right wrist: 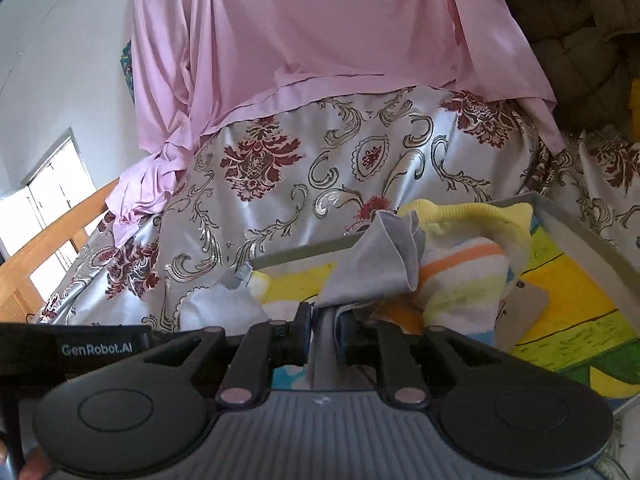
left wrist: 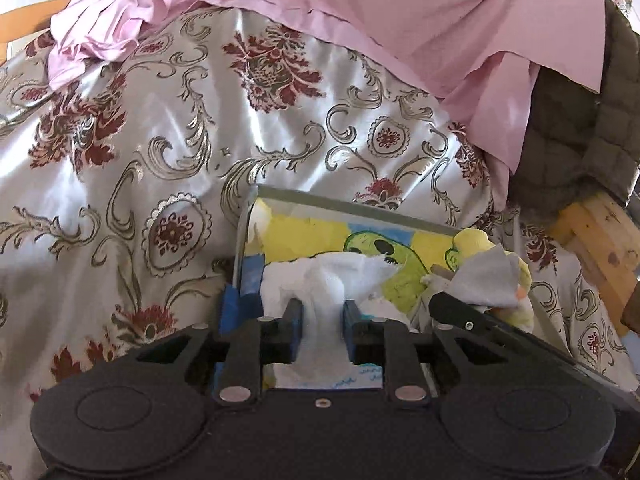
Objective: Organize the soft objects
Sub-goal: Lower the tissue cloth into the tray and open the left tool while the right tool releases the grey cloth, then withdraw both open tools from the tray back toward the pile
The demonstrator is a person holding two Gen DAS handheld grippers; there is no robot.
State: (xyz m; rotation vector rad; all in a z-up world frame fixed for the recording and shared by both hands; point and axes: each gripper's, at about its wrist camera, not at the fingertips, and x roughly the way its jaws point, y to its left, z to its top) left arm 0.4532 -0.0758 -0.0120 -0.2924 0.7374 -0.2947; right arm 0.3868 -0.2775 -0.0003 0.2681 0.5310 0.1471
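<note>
A: Black tongs fill the bottom of the left wrist view. The left tongs [left wrist: 322, 318] sit over a box [left wrist: 320, 196] on the bed, with a white cloth [left wrist: 320, 280] bunched between the 2 fingers. The pads look close to the fold, but I cannot tell whether they pinch it or have let go.

B: What else is in the box there?

A: A yellow striped cloth [left wrist: 516, 280] at its right side, and the tip of the other tongs with a grey cloth [left wrist: 484, 276].

B: And the right wrist view?

A: The right tongs [right wrist: 322, 330] stand over the same box [right wrist: 580, 216], with the grey cloth [right wrist: 372, 264] rising between the fingers. Same doubt: clamped or slack, I cannot tell. The striped cloth [right wrist: 460, 276] lies just beside it, inside the box.

B: So how far along?

A: My guess is well along: 3 soft pieces are in or over the box. A pink sheet [right wrist: 320, 40] lies loose on the patterned bedspread [right wrist: 280, 184], so that may be left.
</note>
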